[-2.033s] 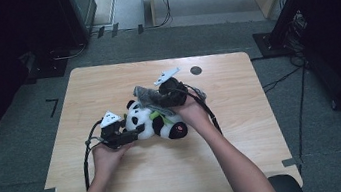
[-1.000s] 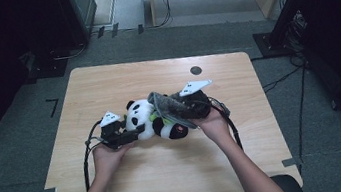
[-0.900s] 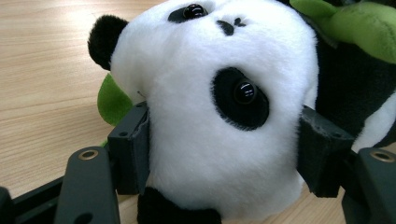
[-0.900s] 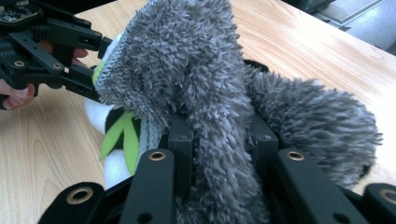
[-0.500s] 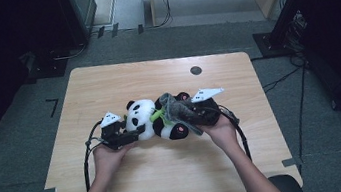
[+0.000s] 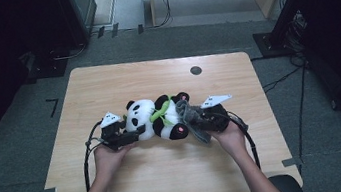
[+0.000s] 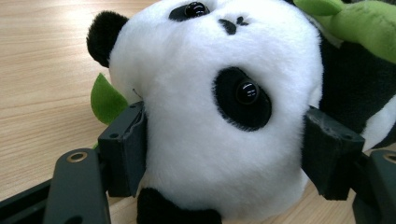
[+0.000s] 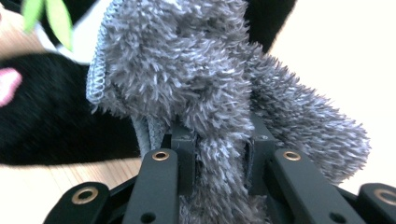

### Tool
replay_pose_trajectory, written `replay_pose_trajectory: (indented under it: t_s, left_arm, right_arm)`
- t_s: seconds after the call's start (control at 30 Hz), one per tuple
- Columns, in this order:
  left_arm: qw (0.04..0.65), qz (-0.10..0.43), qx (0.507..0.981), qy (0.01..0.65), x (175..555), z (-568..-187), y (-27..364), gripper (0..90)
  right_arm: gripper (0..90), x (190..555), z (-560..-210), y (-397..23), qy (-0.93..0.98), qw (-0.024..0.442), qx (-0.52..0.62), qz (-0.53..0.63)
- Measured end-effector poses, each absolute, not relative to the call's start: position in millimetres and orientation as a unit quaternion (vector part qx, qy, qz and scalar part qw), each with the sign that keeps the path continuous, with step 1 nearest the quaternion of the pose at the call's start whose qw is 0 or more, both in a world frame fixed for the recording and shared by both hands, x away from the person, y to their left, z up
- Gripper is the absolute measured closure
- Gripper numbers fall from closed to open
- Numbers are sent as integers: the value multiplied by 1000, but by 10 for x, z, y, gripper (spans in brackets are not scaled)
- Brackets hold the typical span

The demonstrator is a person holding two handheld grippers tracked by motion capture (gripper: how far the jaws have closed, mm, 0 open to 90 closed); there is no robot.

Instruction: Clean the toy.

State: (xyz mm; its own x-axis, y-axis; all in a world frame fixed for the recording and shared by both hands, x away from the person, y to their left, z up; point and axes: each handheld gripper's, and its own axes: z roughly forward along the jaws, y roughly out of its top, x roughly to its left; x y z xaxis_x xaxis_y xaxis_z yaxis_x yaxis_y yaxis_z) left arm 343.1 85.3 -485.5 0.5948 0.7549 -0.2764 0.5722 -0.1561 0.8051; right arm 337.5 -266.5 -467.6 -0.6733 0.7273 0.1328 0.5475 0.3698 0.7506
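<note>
Light wooden table, broad, set on grey floor. Near its centre, a plush panda lying on its side, white head toward 9 o'clock, black body and pink-soled foot toward 3 o'clock, green leaf across the chest. At the panda's 3 o'clock, touching it, a grey fuzzy cloth, bunched and draped toward 5 o'clock. At the panda's 9 o'clock, left gripper, jaws set wide on either side of the white head, pads against the fur in the left gripper view; jaws just been opening a little, head between them. At 3 o'clock, right gripper, jaws narrow, pinched on a fold of the grey cloth. At 1 o'clock on the table, a small dark round spot.
</note>
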Motion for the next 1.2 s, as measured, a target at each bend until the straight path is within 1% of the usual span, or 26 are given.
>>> replay_pose_trajectory:
  t_s: [0.17, 0.27, 0.4, 0.6, 0.73, 0.9, 0.97, 1.0, 1.1, 1.2]
  left_arm:
    - [479, 98, 755, 437, 3430, -4860, 860, 254]
    - [479, 98, 755, 437, 3427, -4861, 862, 246]
    - [479, 98, 756, 436, 3423, -4859, 859, 231]
    - [483, 97, 753, 437, 3424, -4860, 855, 212]
    - [485, 93, 754, 433, 3429, -4863, 865, 193]
    - [487, 92, 755, 430, 3429, -4867, 868, 182]
    - [488, 93, 755, 428, 3431, -4871, 868, 178]
    - [489, 93, 754, 429, 3431, -4872, 866, 175]
    - [489, 94, 756, 426, 3435, -4877, 871, 173]
    - [486, 98, 756, 426, 3432, -4876, 865, 179]
  right_arm:
    - [723, 3362, -4632, -2697, 822, 117, 389, 398]
    - [724, 3332, -4527, -2701, 820, 129, 383, 406]
    - [724, 3309, -4325, -2692, 808, 131, 376, 435]
    - [720, 3348, -4041, -2522, 806, 134, 346, 461]
    - [715, 3438, -3966, -2366, 811, 124, 335, 464]
    - [696, 3569, -3997, -2170, 823, 119, 323, 451]
    - [617, 3625, -4040, -2114, 825, 114, 324, 449]
    - [610, 3651, -4070, -2083, 824, 115, 325, 450]
    - [614, 3690, -4142, -2027, 829, 109, 328, 440]
    - [639, 3698, -4203, -2006, 829, 112, 329, 438]
